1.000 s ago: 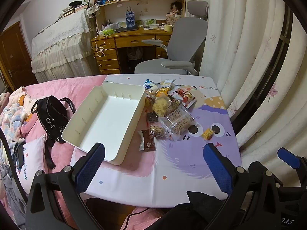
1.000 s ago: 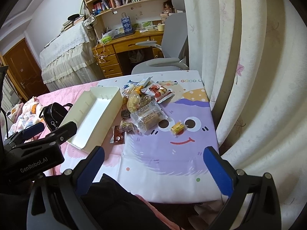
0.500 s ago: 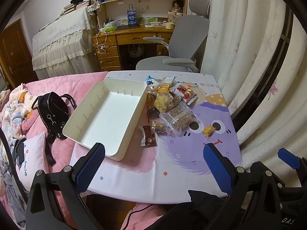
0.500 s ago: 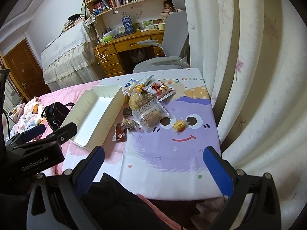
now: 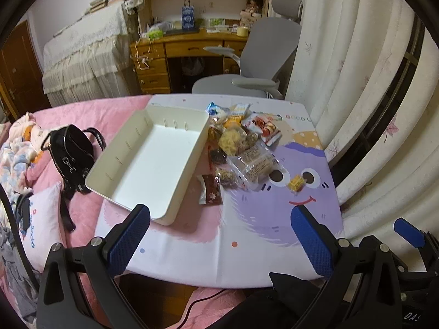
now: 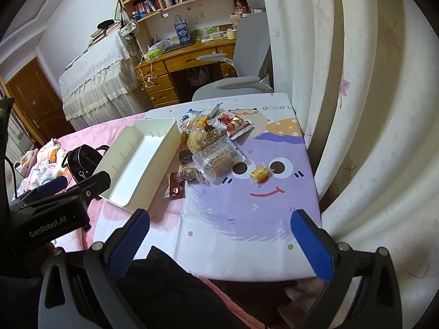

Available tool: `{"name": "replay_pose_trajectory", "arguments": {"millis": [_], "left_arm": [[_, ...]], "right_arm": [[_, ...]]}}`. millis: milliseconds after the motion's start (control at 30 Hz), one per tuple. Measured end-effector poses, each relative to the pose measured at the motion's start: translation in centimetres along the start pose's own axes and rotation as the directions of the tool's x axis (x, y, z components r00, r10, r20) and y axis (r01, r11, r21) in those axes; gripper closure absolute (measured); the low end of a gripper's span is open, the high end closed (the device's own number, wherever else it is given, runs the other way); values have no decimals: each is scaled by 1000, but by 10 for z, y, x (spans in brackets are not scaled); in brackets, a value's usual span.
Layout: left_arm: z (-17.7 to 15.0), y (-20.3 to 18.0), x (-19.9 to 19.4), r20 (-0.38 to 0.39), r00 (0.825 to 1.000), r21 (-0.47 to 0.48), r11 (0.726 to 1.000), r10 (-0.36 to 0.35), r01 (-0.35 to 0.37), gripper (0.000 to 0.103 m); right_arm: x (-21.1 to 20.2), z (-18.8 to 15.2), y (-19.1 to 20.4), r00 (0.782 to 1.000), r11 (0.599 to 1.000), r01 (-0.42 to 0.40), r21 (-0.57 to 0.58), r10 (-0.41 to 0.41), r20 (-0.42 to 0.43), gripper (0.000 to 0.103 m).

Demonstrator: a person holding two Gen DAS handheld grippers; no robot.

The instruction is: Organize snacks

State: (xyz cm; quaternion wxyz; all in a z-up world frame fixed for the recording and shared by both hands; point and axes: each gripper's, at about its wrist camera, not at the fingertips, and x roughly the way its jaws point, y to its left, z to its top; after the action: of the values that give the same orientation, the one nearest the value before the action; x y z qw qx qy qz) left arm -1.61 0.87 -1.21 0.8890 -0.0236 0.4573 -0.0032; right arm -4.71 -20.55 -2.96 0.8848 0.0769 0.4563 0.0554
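The left gripper (image 5: 219, 235) with blue textured pads has its jaws spread wide, holding and touching nothing above the near edge of the cartoon-printed surface (image 5: 247, 235). The right gripper (image 6: 221, 241) hovers likewise, jaws wide apart and empty. A cream rectangular plastic tray (image 5: 120, 200) lies empty on the surface's left side. Just beside its right wall sits a heap of wrapped snack packets (image 5: 241, 148), with a small yellow wrapped candy (image 5: 296, 183) lying apart to the right.
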Motion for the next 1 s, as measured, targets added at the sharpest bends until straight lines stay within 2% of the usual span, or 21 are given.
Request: {"name": "replay_pose_trajectory", "arguments": {"millis": [167,367,633,1000], "left_arm": [[4,4,16,-38,999,-22,999,-35,34,1],[11,4,54,-94,994,-53,997,-64,59,1],[23,7,110,-165,985,-109,993,-58,40,1],[44,-2,200,-256,966,-131,991,-17,-17,1]], "right_arm": [[10,1,-4,999,1000,-4,21,4,-35,1],[34,6,-10,993,999,-18,44,23,-114,1],[77,20,-27,975,996,-15,84,33,-219,1],[158,52,-65,921,973,18,228,73,-383,1]]}}
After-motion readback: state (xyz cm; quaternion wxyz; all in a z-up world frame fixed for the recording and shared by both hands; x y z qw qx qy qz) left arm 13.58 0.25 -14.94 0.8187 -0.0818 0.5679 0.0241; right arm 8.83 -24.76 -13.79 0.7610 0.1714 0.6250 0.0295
